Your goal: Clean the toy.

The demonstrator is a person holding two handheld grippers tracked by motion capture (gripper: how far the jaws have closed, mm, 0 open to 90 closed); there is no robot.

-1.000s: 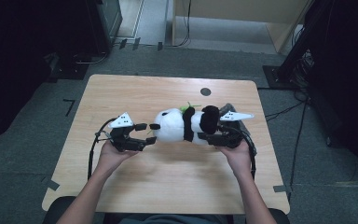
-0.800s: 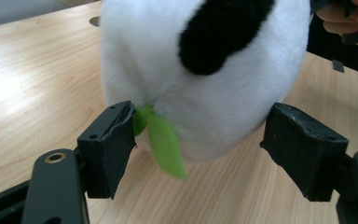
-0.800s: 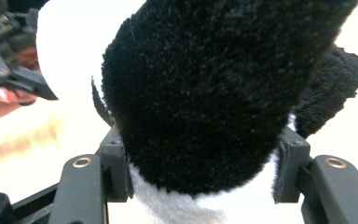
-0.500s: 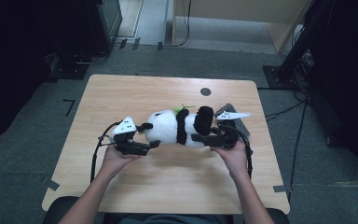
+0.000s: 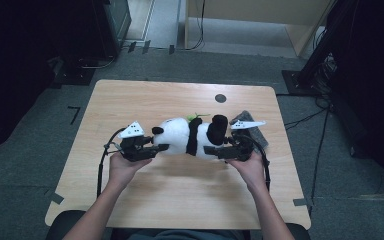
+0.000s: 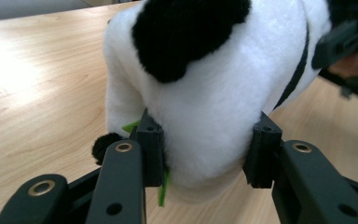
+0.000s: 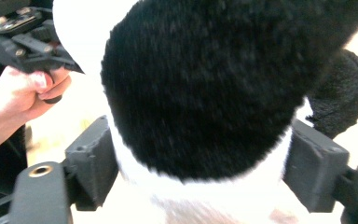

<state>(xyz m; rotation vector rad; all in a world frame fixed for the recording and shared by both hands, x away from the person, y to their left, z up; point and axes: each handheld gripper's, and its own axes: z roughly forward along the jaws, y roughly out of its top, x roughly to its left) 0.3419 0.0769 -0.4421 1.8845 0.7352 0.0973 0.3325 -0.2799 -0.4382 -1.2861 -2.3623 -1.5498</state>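
A plush panda point(image 5: 190, 135) lies on its side at the centre of the frame on a light wooden desk point(image 5: 180, 195). The left tool point(image 5: 161, 147), at centre left, has just been closing and now clamps the panda's white head end. The right tool point(image 5: 211, 150), at centre right, has just been opening wider yet presses both pads against the black-and-white rear.

Light wooden table point(image 5: 180, 95) on grey carpeted floor point(image 5: 35, 165), dark surroundings.
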